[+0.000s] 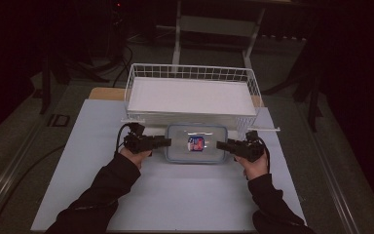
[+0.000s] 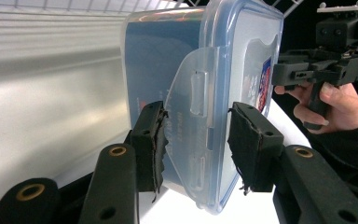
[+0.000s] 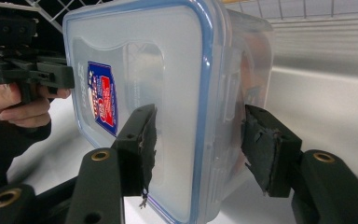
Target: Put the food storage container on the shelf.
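Observation:
A clear plastic container [image 1: 180, 146] with a blue-rimmed lid and a red-and-blue sticker [image 1: 196, 144] sits lid up just in front of the wire basket [image 1: 190, 68]. My left gripper [image 1: 168, 141] is at its left end, turned on its side. Its pads close across the container [image 2: 158, 60] and over a flared latch flap [image 2: 191, 93]. My right gripper [image 1: 220, 145] takes the right end the same way, with one pad over the lid of the container [image 3: 168, 60] and the other on the base side. Whether the container rests on the mat is unclear.
The white wire basket with a white liner stands at the back of the pale mat [image 1: 175, 195], and its front wall almost touches the container. Bare mat lies between the container and the person. Dark floor and cables surround the table.

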Demonstrator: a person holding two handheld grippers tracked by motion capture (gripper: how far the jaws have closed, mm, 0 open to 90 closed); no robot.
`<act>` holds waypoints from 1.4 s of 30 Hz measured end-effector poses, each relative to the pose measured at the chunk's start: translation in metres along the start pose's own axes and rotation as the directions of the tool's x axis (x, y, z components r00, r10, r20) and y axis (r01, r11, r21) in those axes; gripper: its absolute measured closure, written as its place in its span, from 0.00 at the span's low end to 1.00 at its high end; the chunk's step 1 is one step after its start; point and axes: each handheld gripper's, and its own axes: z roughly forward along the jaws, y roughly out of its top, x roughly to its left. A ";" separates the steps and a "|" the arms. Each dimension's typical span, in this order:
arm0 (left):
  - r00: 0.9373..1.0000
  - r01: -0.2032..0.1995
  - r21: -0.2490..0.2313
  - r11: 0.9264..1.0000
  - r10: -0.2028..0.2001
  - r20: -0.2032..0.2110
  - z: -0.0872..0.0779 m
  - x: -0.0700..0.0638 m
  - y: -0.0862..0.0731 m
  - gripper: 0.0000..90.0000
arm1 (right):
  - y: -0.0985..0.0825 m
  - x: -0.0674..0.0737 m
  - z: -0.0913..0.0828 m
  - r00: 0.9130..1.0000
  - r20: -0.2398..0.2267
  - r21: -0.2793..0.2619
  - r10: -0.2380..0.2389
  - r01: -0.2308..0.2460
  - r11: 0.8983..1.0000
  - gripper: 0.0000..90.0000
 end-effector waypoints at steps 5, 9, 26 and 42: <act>1.000 0.007 -0.017 1.000 -0.007 -0.026 0.005 0.006 0.001 0.62 | 0.001 -0.007 0.008 1.000 0.001 -0.016 0.012 -0.012 1.000 0.51; 0.999 0.013 -0.029 0.999 -0.015 -0.047 0.010 0.012 -0.002 0.61 | 0.001 -0.011 0.015 1.000 0.015 -0.024 0.010 -0.009 1.000 0.51; 0.997 0.054 -0.062 0.997 -0.058 -0.057 0.018 0.023 -0.001 0.58 | 0.005 -0.012 0.027 0.998 0.061 -0.045 0.001 0.002 0.999 0.46; 0.985 0.010 -0.150 0.989 -0.035 -0.166 0.032 0.018 -0.004 0.48 | 0.007 -0.011 0.039 0.991 0.128 -0.053 0.044 -0.038 0.998 0.32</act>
